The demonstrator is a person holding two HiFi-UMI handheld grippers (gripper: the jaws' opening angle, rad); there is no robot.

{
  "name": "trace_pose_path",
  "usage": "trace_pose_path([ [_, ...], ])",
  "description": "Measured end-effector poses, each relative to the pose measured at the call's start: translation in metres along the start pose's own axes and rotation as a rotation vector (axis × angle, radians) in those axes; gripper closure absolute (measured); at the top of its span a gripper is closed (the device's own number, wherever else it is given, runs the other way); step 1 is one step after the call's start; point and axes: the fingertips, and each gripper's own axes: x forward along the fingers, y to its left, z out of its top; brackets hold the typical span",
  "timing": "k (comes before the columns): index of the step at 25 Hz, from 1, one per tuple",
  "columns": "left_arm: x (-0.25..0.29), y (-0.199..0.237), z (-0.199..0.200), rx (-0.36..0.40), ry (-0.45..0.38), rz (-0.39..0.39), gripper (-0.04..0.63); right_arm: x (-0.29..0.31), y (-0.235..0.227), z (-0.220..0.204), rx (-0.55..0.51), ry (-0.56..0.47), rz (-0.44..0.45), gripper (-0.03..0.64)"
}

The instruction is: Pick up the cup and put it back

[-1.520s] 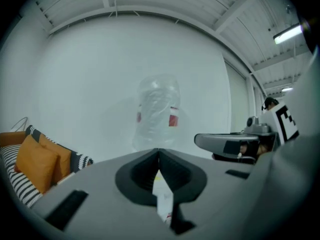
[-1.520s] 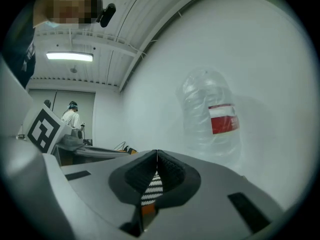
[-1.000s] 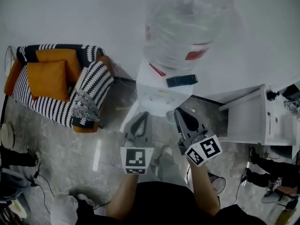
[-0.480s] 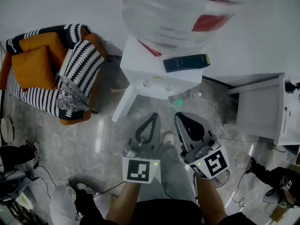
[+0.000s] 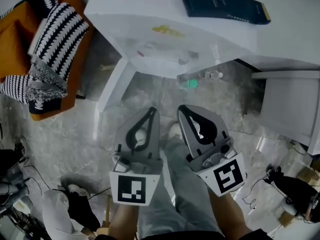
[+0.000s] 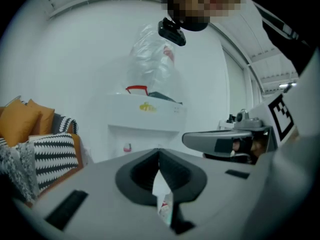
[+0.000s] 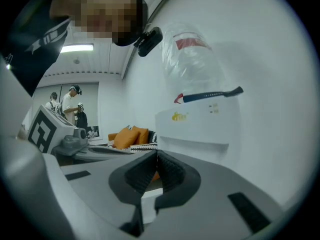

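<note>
Left gripper [image 5: 152, 111]: jaws pressed together, nothing held.
Right gripper [image 5: 183, 108]: likewise closed, empty.
Water dispenser [image 5: 125, 9]: drawn nearer in the head view, its bottle lost from sight; approach judged under way.
Cup [image 6: 127, 147]: probably the small object in the recess, untouched.

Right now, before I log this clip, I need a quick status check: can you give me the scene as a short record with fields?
left gripper: jaws together, nothing between them
right gripper: jaws together, nothing between them
placement: side by side, held in front of the white water dispenser, touching nothing
on dispenser: dark flat box; large clear bottle
beside dispenser: striped armchair with orange cushions
cup: cannot make one out in any view
</note>
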Motion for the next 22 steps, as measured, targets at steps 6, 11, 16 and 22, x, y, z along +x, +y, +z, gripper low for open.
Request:
trace_pose_path([
  [6,0.012,0.003,-0.09,-0.034,0.042,0.064,0.581,-0.002,-0.01,-0.081,0.008,0.07,-0.054,0.606],
  [11,0.041,-0.011,-0.146,-0.028,0.048,0.019,0.581,-0.002,-0.023,-0.143,-0.008,0.048,-0.062,0.606],
  [16,0.084,0.009,-0.191,-0.013,0.064,-0.059,0.581,0.033,-0.039,-0.198,-0.03,0.076,-0.036,0.606],
  [22,0.12,0.026,-0.259,-0.015,0.08,-0.091,0.581,0.056,-0.053,-0.277,-0.037,0.108,-0.051,0.606],
])
